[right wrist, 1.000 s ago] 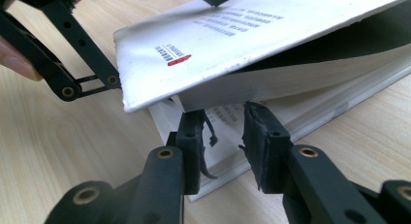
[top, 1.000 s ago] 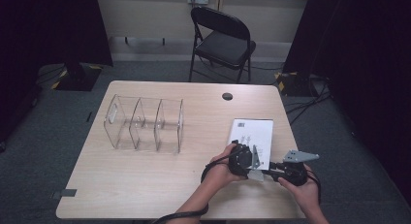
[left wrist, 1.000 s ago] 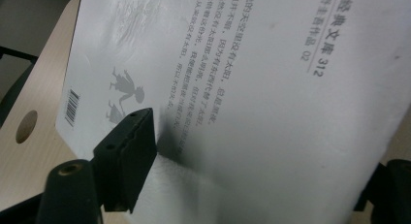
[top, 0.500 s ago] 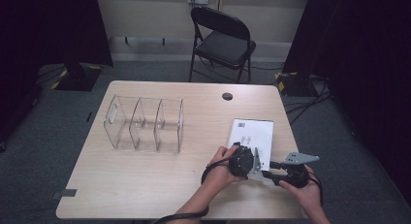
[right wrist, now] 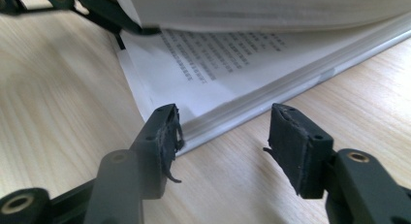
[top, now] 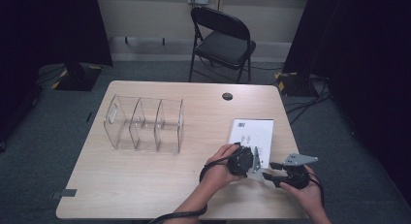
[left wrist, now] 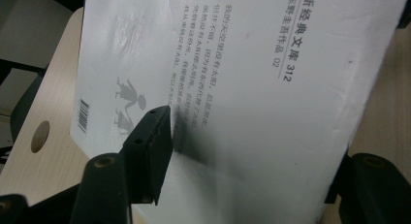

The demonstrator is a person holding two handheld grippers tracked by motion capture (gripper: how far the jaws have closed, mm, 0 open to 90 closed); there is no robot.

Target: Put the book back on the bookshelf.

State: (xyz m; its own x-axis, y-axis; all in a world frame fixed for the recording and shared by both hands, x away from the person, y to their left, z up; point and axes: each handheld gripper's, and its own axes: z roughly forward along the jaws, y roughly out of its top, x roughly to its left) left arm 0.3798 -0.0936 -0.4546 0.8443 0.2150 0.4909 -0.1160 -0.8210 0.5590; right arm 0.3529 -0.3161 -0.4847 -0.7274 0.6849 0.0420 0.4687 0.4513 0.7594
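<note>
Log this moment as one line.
left gripper: jaws just closing on lifted part of book | right gripper: jaws just opening, empty, by book edge | book: partly open on table

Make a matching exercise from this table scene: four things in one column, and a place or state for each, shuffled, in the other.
Things:
1. book
2. clear divider rack
3. folding chair
4. right tool

Places or states:
A. stands on the floor beyond the table's far edge
B. jaws apart, nothing between them, just short of the page edges
C. lies near the table's right side, its white cover lifted
D. stands on the table's left half, nothing in its compartments

Pairs: 1-C, 2-D, 3-A, 4-B
</note>
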